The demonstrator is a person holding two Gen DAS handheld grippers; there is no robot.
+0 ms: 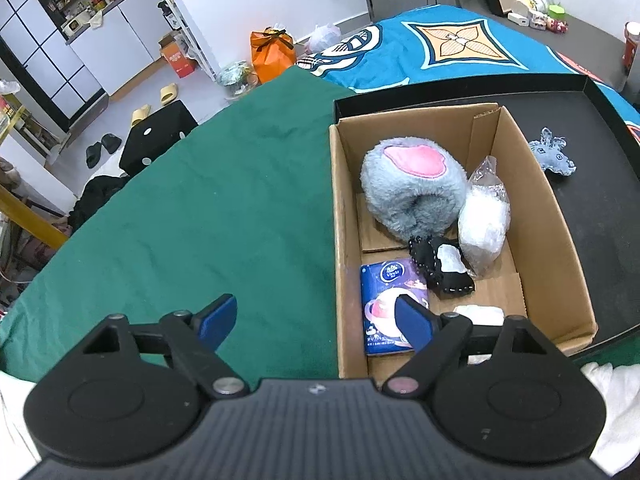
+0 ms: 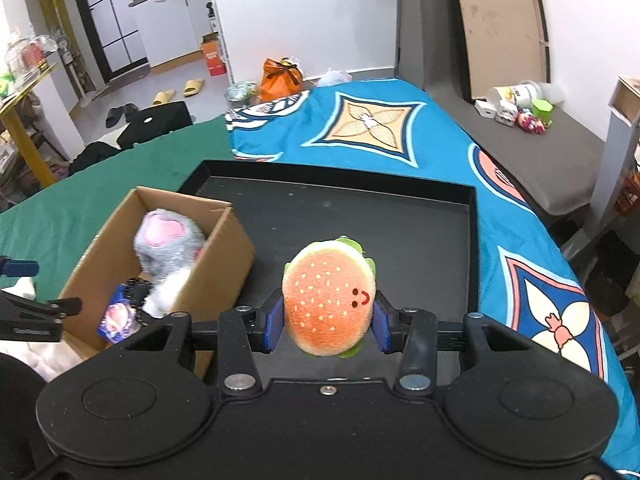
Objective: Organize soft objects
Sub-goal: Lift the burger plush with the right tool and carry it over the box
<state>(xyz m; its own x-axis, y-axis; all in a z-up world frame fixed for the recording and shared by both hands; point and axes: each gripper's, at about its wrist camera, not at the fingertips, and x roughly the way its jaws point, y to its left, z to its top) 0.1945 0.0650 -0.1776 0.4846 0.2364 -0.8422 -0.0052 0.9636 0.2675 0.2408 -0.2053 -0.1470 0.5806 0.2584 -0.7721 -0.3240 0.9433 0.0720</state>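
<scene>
Orange bag [image 1: 273, 54] on floor beside yellow slippers [image 1: 168, 94]; patterned blue blanket [image 2: 360, 128] behind.

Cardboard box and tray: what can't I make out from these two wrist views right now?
- Cardboard box, left wrist view: near end hidden behind the left gripper; a white item there is unidentifiable.
- Right wrist view: box contents blurred.
- Burger plush, right wrist view: its underside and the black tray beneath are covered by the right gripper.
- Blue knitted toy: absent from right wrist view.
</scene>
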